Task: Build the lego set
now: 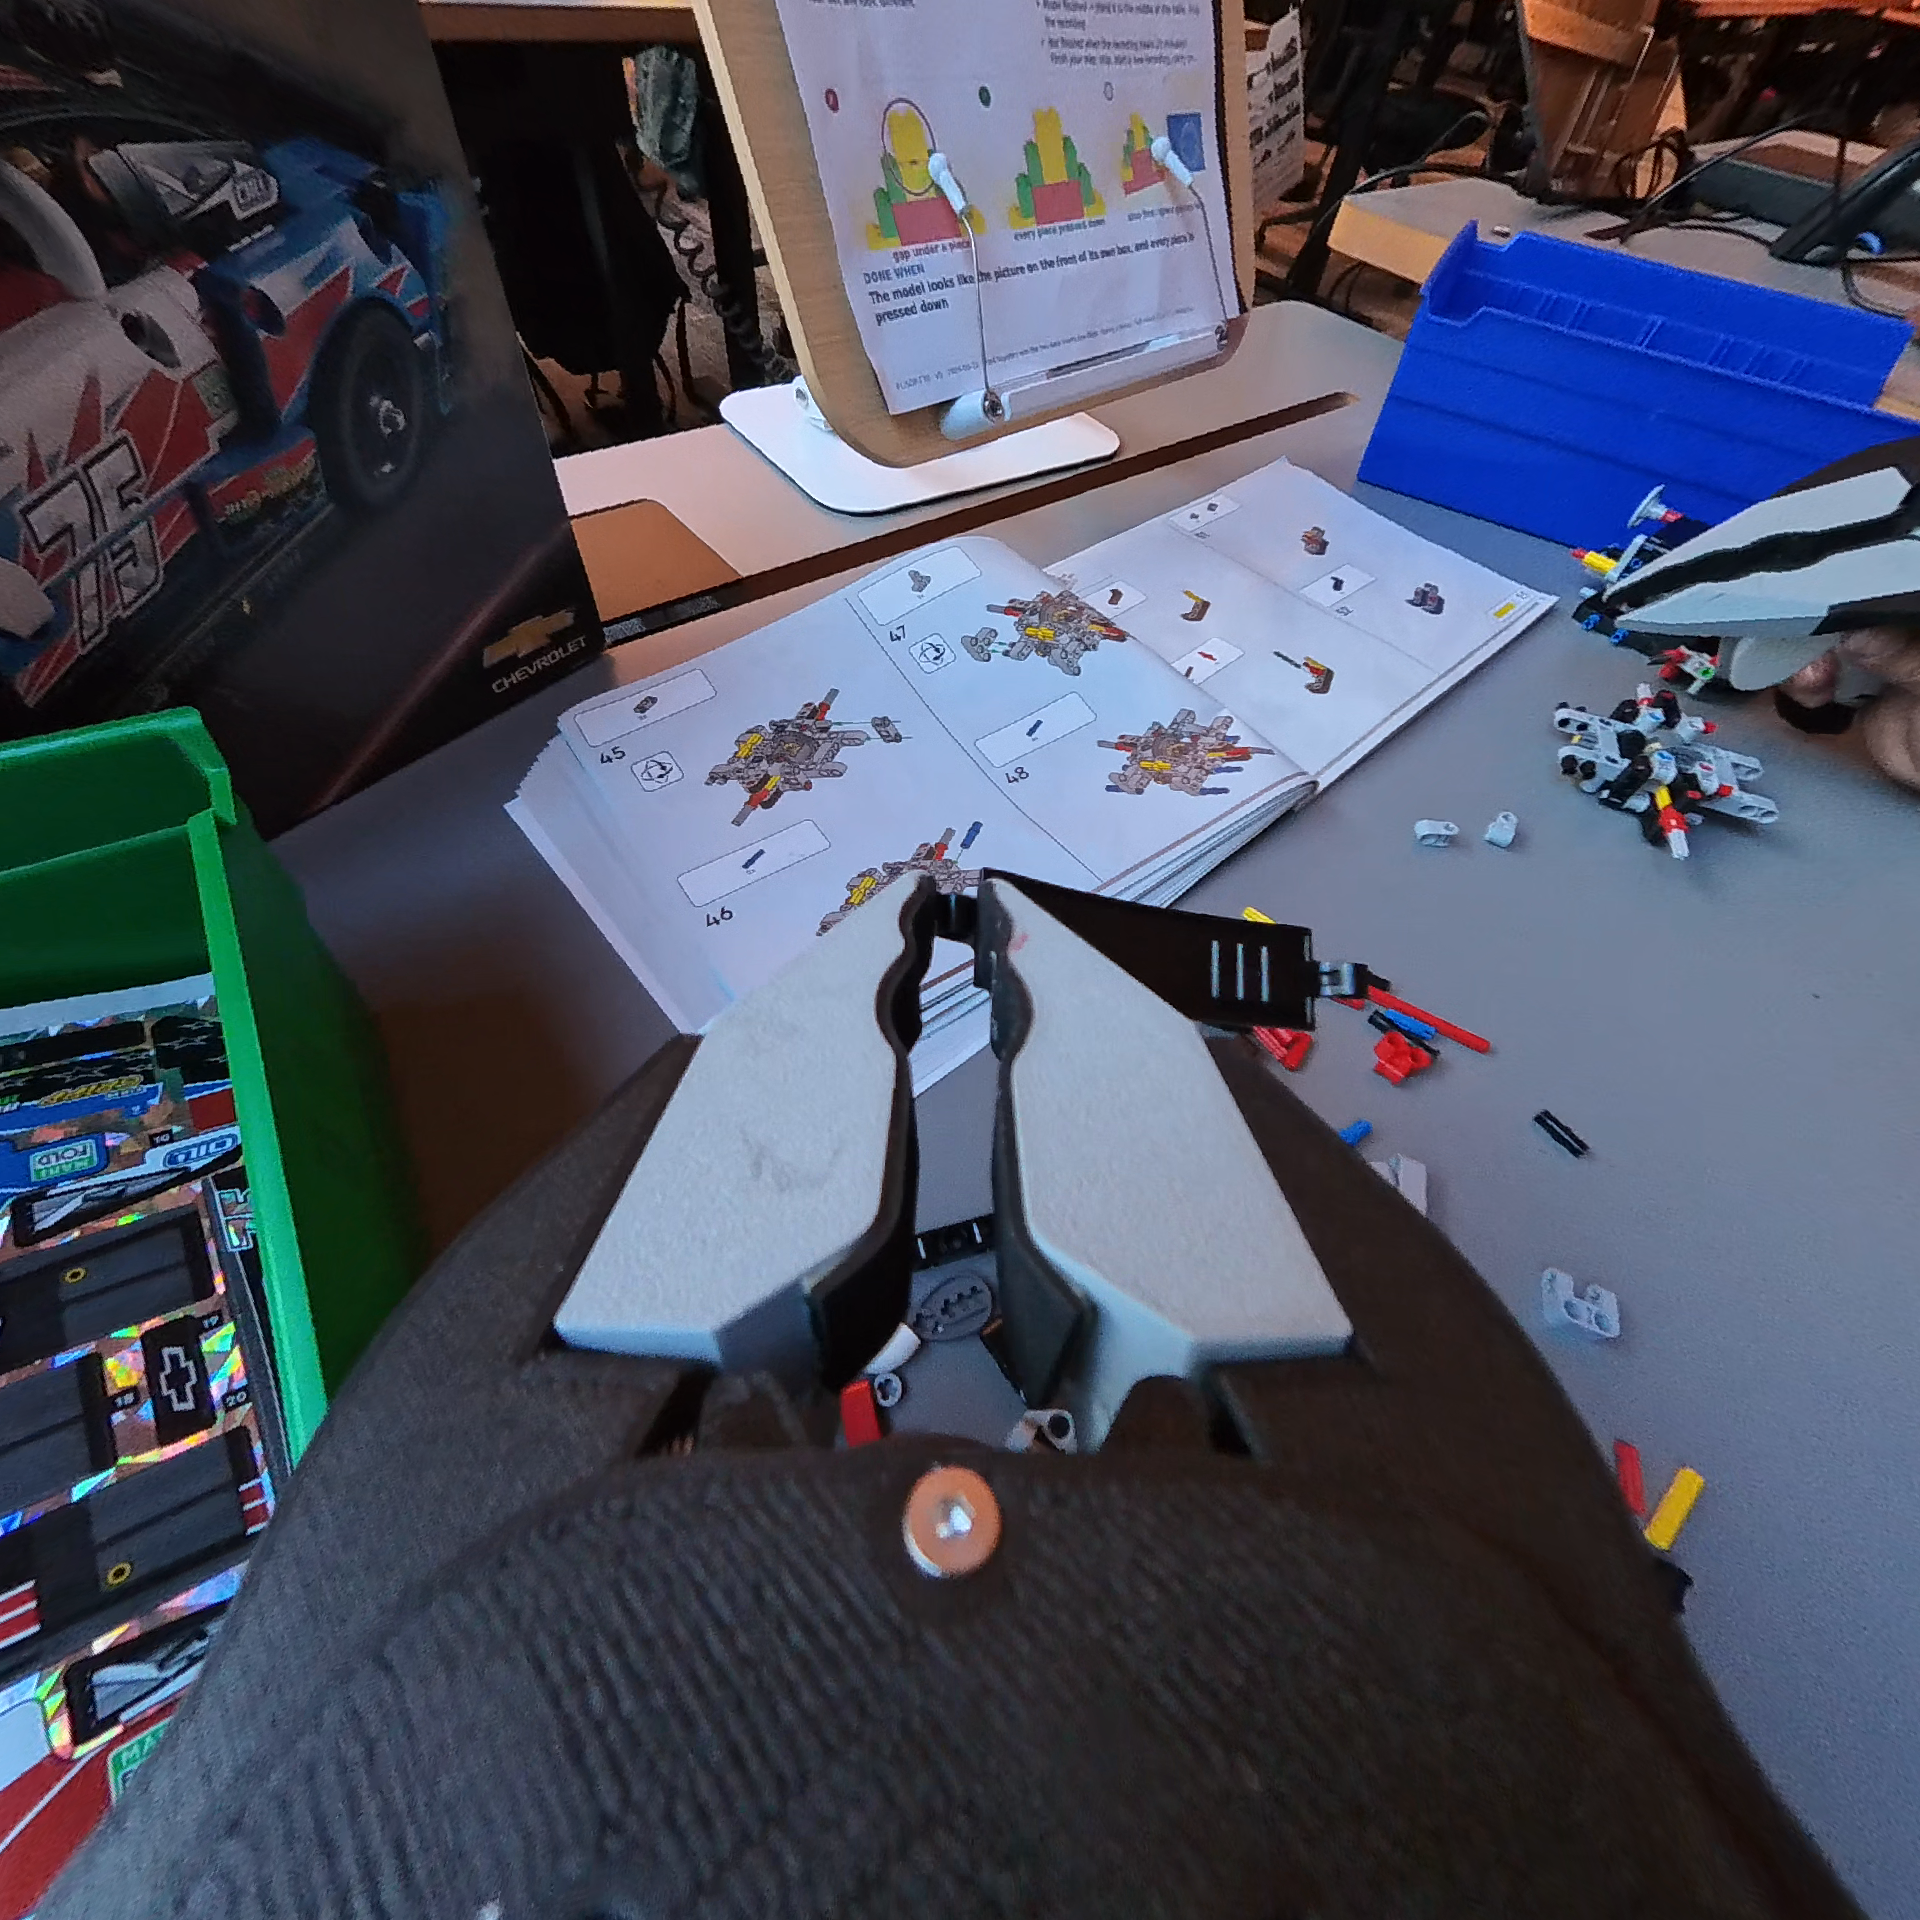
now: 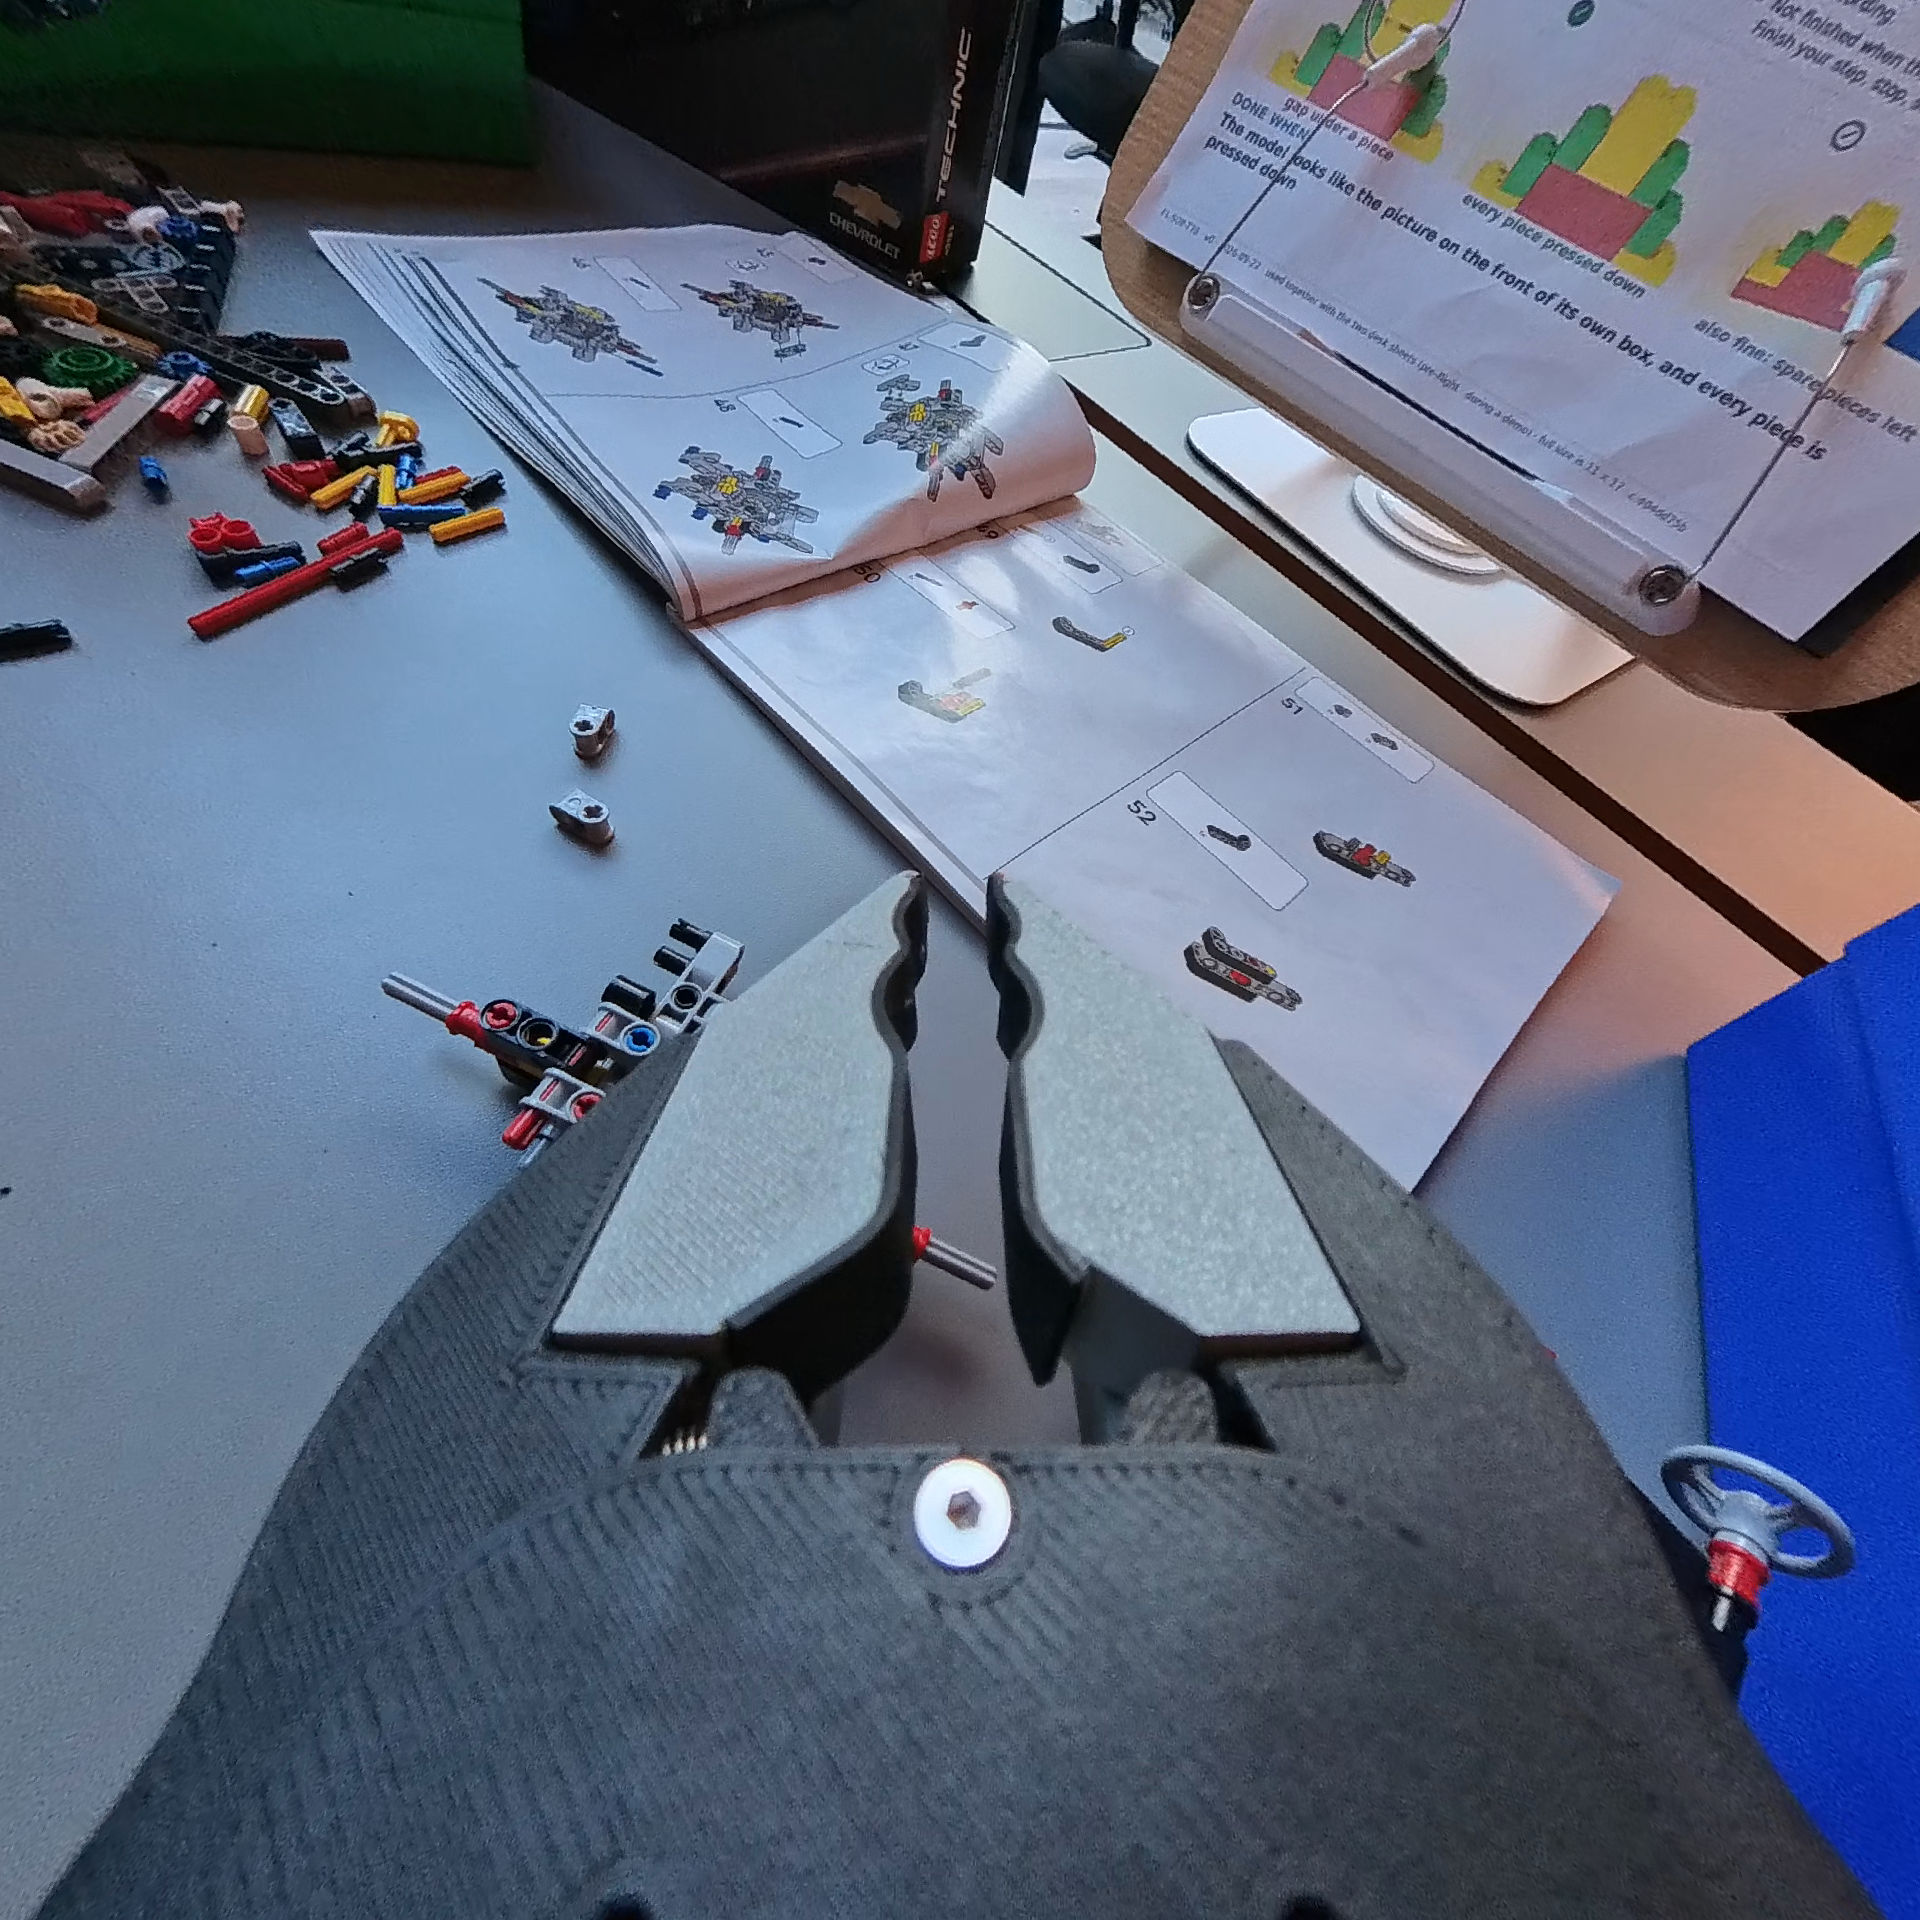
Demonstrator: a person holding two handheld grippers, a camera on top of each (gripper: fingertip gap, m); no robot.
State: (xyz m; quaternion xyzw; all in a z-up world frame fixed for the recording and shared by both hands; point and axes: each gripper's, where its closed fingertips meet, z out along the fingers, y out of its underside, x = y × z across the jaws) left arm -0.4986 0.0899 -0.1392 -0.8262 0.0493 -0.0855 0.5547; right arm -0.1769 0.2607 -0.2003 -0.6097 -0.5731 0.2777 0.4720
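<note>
My left gripper (image 1: pixel 954 906) is shut on a black panel piece (image 1: pixel 1195 961), pinching its near end at the fingertips. The panel sticks out to the right above the table, with white stripes and a small grey connector at its far end. It hangs over the lower edge of an open instruction booklet (image 1: pixel 935 675). My right gripper (image 2: pixel 954 899) is open with a narrow gap and nothing between its pads. It hovers just right of a small grey, black and red brick assembly (image 2: pixel 582 1023), at the booklet's (image 2: pixel 1039 727) near edge. The right gripper also shows in the left wrist view (image 1: pixel 1605 613).
A green bin (image 1: pixel 239 987) with a sticker sheet stands at the left, the set's box (image 1: pixel 260 364) behind it. A blue bin (image 1: pixel 1621 384) stands at the right. A stand with a printed sheet (image 1: pixel 997 208) is at the back. Loose pieces (image 2: pixel 343 488), two grey connectors (image 2: pixel 587 769) and a grey steering wheel (image 2: pixel 1756 1517) lie on the grey table. Left tips to right tips: about 40 cm.
</note>
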